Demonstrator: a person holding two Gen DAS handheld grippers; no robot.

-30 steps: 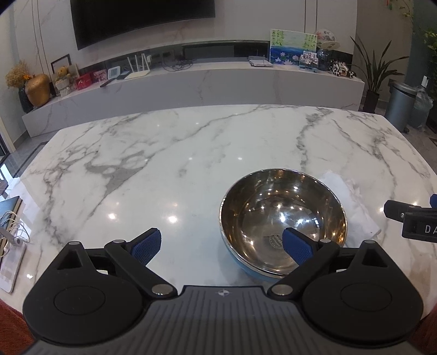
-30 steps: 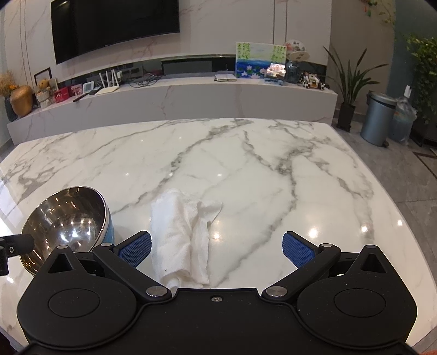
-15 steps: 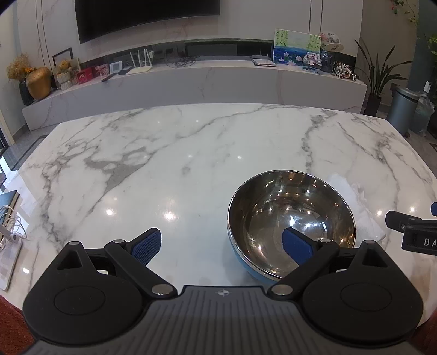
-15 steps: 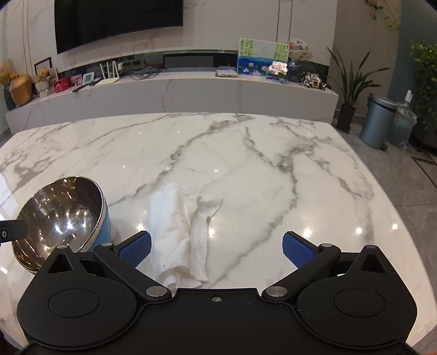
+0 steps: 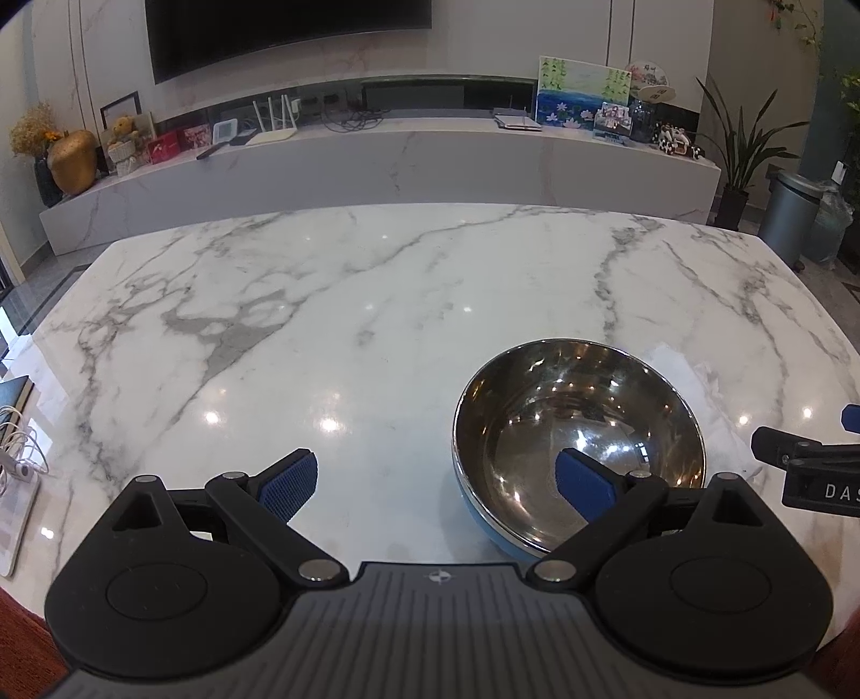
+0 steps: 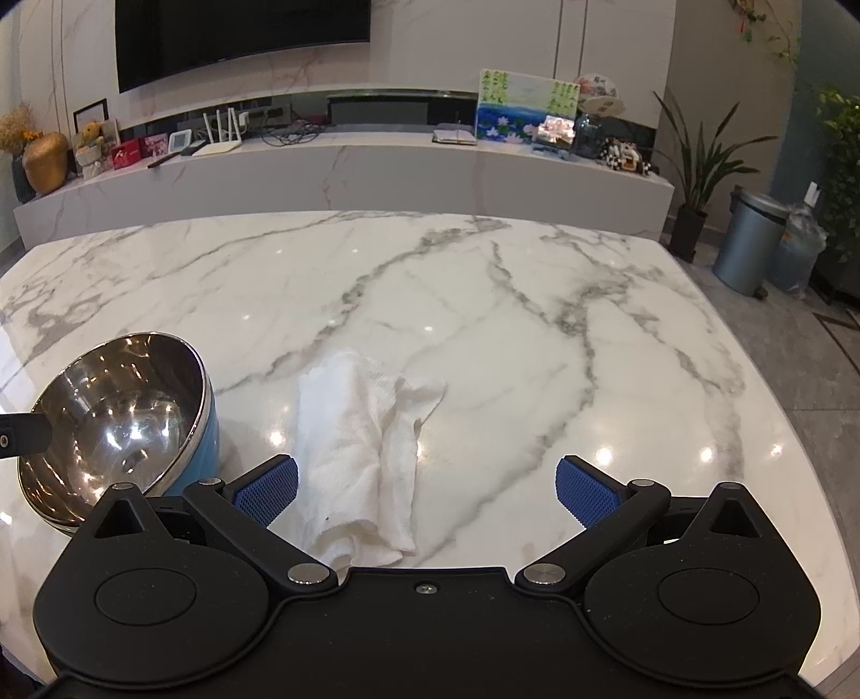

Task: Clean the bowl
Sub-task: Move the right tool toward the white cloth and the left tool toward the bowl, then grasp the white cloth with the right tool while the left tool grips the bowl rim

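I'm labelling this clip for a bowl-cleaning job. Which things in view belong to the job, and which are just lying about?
For the job:
bowl
white cloth
left hand-held gripper, open
right hand-held gripper, open

Lying about:
earphones
bin
potted plant
painting

Beyond the marble table (image 5: 344, 279), a long ledge (image 6: 376, 172) carries a gold vase (image 6: 45, 161) at its left end, a router (image 6: 219, 141) and a painting (image 6: 524, 107).

A home living room — wall TV (image 5: 290, 32) over a long marble console (image 5: 376, 161) with router (image 5: 274, 121), painting (image 5: 583, 91), potted plant (image 5: 744, 145).
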